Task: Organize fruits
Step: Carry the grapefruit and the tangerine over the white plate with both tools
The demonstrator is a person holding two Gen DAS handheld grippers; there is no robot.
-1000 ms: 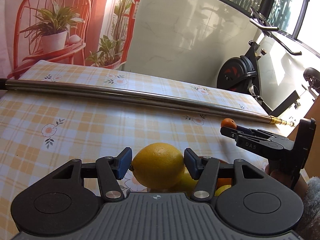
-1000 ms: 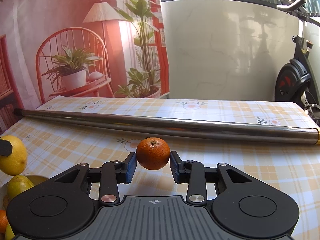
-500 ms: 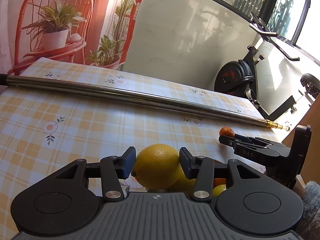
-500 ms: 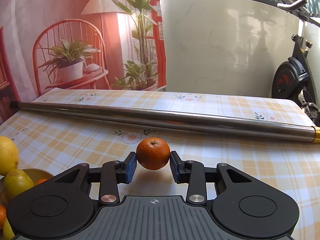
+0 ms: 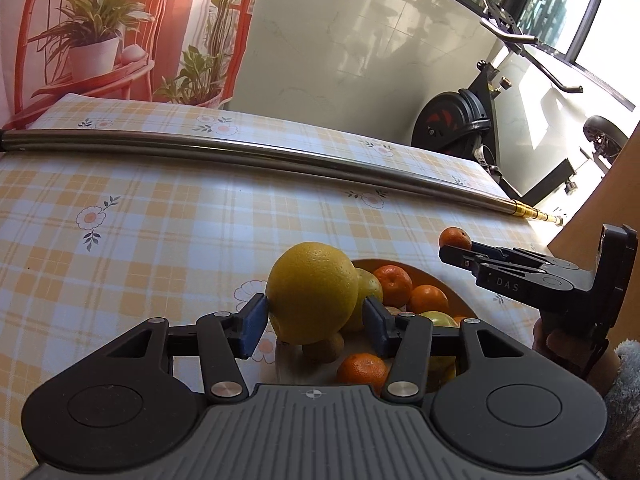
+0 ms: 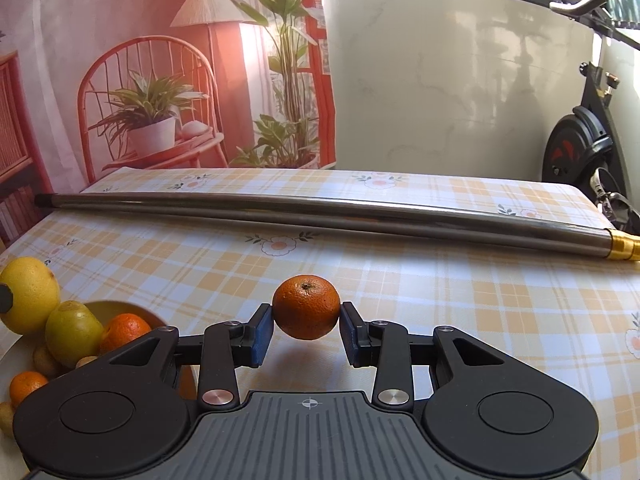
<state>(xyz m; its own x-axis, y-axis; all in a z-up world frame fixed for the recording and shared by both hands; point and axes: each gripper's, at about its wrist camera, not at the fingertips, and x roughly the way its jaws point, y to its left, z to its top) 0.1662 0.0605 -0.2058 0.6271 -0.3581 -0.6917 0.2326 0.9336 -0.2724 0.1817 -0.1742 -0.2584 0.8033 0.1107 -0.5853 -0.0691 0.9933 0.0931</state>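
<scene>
Reading across the side of the right gripper point(image 5: 448, 249) in the left wrist view, the raised letters "DAS" are the only writing that can be made out; no brand shows on the fruit or the cloth. That gripper sits at about three o'clock in the left wrist view, its jaws closed on a small mandarin point(image 6: 306, 306), which in its own camera hangs squeezed between the two blue pads at the centre, clear of the checked tablecloth point(image 6: 460, 312). The left gripper point(image 5: 314, 316) has a large yellow citrus point(image 5: 312, 291) between its fingers, just ahead of the camera at twelve o'clock; its jaws are opening, the left pad lies against the fruit's skin, and the right pad is partly hidden behind the fruit, so contact there cannot be told. This yellow fruit stands above the near-left part of a bowl point(image 5: 436, 280) that holds several small oranges point(image 5: 394, 285), a greenish-yellow fruit and some small brown ones. In the right wrist view the bowl and the yellow citrus lie at about nine o'clock from the held mandarin, well apart from it. A long steel pole point(image 6: 320, 210) with a brass tip lies across the table at twelve o'clock, far beyond both grippers
</scene>
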